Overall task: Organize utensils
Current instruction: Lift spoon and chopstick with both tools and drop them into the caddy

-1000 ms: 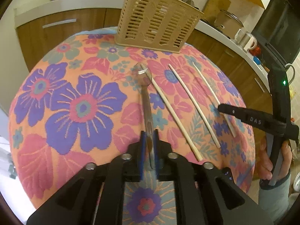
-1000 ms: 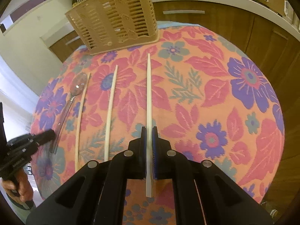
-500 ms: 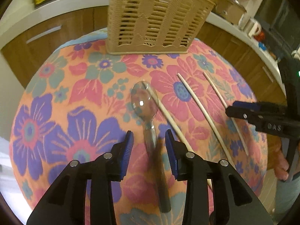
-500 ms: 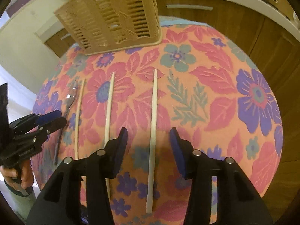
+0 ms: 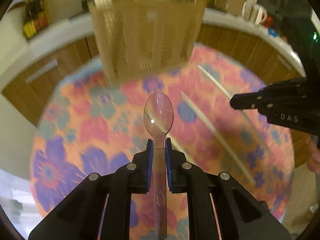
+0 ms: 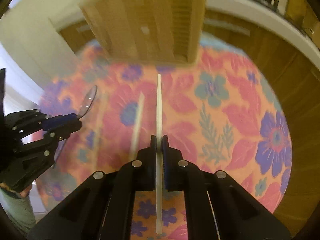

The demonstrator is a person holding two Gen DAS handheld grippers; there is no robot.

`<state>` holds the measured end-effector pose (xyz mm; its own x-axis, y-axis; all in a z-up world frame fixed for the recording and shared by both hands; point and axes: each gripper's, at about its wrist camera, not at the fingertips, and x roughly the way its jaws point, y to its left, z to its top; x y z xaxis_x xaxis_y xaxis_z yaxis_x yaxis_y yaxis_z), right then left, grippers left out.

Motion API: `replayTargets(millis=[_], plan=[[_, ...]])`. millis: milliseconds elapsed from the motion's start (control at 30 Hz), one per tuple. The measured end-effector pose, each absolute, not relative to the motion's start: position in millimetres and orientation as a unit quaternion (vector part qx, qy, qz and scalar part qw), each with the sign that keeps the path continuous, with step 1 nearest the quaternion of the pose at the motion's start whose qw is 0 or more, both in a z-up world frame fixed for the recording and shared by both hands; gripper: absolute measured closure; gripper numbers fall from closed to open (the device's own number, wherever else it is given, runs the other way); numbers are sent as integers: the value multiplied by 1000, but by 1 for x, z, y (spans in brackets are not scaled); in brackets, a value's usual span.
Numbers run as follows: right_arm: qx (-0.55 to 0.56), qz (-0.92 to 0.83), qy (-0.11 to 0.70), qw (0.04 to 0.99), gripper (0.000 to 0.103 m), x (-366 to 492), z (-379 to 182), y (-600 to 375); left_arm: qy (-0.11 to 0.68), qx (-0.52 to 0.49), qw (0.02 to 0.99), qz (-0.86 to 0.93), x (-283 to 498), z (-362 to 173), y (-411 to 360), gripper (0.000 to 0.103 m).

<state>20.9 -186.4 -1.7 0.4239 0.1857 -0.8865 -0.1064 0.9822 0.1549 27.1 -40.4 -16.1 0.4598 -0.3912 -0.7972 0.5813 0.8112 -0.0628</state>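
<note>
My left gripper (image 5: 159, 142) has its jaws closing, pads pressing on the handle of a clear plastic spoon (image 5: 158, 114), held off the cloth with its bowl pointing ahead. My right gripper (image 6: 159, 138) is shut on a pale chopstick (image 6: 159, 104) that sticks out forward and back. A tan slotted basket (image 5: 148, 36) stands just beyond both, blurred. Seen from the right wrist, the left gripper (image 6: 77, 120) and spoon (image 6: 88, 100) hang at the left. The right gripper (image 5: 232, 102) shows at the right in the left wrist view.
Two more chopsticks (image 6: 138, 124) (image 6: 100, 120) lie on the floral tablecloth (image 5: 80, 140). Wooden cabinets and a white counter curve behind the table, with a mug (image 5: 260, 15) on the counter. A person's hand (image 5: 314, 160) shows at the right edge.
Both grippers opened, slid forward along their utensils and shut again further up. Each has since lifted its utensil off the cloth and come closer to the basket.
</note>
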Motion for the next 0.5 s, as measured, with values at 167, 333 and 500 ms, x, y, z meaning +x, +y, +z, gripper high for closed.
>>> replayTargets(millis=[167,333,500], plan=[[50,119,446,886,99,23,60,-190,344,45,882,-318,36,57,-22,93],[48,122,358,924,99,38,118,-194,242,-3,916,-321,54,125,-21,93],[39,88,279,956,99,64,157,-202,194,-38,927,-319,89,154,-32,93]])
